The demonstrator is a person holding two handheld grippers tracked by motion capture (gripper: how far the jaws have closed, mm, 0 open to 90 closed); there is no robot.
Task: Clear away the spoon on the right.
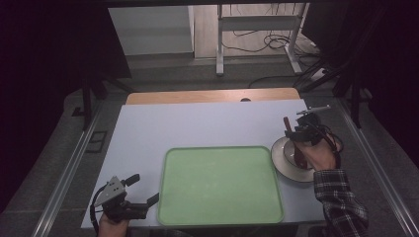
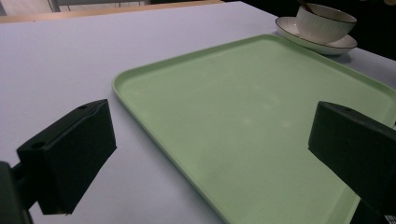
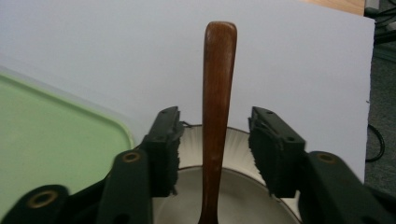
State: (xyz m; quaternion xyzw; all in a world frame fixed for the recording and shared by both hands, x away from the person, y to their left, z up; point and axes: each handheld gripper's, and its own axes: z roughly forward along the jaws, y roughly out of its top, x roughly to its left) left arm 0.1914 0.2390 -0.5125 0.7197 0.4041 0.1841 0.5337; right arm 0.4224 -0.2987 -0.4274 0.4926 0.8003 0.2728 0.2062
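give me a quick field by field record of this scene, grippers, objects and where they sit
surface: white tabletop
tray: pale green rounded plastic tray, nothing on it
bowl: white ceramic bowl with dark rim standing on a white saucer, to the right of the tray
spoon: brown wooden spoon handle rising from the bowl
right gripper: jaws either side of the handle, gaps visible, not pressing
left gripper: jaws wide apart, holding nothing, at the tray's near left corner

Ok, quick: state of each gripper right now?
Left gripper: open, holding nothing, beside the green tray.
Right gripper: open, jaws either side of the wooden spoon handle, not gripping.
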